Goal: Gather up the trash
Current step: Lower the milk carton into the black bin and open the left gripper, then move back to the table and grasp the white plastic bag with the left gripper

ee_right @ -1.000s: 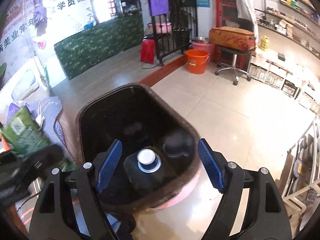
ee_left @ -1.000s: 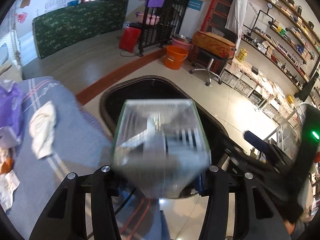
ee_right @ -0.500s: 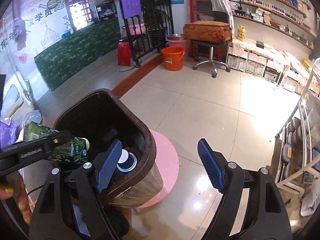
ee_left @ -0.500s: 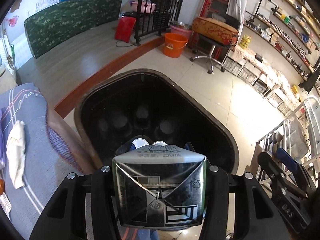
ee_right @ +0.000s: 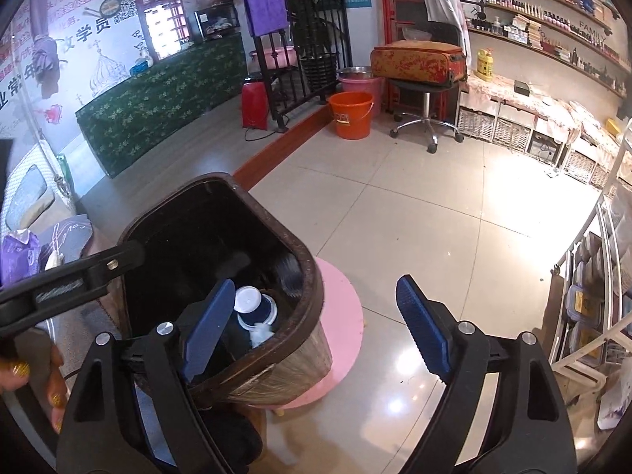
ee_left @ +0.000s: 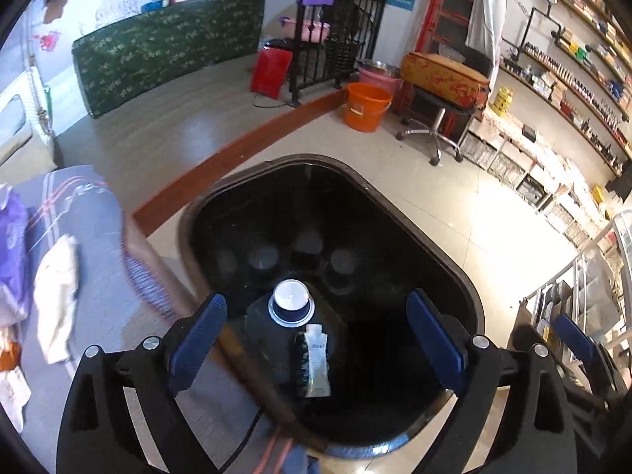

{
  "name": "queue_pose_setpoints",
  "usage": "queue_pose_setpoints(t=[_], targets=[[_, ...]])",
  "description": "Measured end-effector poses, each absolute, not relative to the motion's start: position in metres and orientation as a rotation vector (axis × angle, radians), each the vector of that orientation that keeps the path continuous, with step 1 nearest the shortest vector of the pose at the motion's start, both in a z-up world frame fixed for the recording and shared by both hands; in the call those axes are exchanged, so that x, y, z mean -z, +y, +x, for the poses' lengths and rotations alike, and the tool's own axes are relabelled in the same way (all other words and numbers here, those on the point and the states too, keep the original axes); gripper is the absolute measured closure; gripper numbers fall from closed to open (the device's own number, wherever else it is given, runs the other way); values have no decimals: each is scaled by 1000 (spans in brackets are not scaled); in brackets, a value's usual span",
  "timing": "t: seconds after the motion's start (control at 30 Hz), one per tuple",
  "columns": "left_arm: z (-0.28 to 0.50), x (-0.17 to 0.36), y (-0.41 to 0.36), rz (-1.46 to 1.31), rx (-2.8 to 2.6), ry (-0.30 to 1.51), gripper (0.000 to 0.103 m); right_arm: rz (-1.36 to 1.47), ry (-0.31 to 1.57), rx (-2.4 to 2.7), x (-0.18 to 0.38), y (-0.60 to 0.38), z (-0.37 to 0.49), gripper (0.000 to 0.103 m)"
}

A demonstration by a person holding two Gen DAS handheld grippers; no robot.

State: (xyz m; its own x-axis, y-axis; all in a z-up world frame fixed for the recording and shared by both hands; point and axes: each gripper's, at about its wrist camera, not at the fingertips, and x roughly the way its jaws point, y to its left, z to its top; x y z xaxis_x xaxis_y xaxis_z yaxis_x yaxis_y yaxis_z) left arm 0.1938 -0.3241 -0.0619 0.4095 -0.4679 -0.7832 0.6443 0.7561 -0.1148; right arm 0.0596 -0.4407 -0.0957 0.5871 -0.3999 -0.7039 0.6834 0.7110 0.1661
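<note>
A dark brown trash bin [ee_left: 470,300] stands on a pink round stool [ee_right: 343,328]. Inside it lie a dark bottle with a white cap [ee_left: 290,296] and a drink carton [ee_left: 316,359] seen end-on. My left gripper [ee_left: 316,339] is open and empty right above the bin's near side. My right gripper [ee_right: 316,324] is open and empty, to the right of the bin [ee_right: 312,276], over its right rim. A white tissue [ee_left: 55,292] and a purple bag [ee_left: 12,245] lie on the blue-grey cloth table [ee_left: 91,213] at the left.
The left gripper's arm [ee_right: 71,276] reaches across the bin's left rim. An orange bucket [ee_left: 365,106], a swivel stool with a red case [ee_left: 442,79] and low shelves [ee_right: 513,126] stand further back on the tiled floor.
The left gripper opened and the carton dropped into the bin. The right gripper stayed open and drifted right of the bin.
</note>
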Motion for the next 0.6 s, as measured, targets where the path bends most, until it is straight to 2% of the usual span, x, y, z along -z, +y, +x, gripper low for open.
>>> queue_pose_setpoints(t=[0.07, 0.5, 0.6], targets=[[190, 56, -310, 188, 694, 886, 8, 444, 690, 640, 95, -435, 63, 20], [165, 24, -214, 140, 506, 701, 6, 370, 691, 491, 88, -376, 91, 17], [164, 24, -190, 104, 462, 704, 6, 359, 701, 453, 86, -365, 98, 16]])
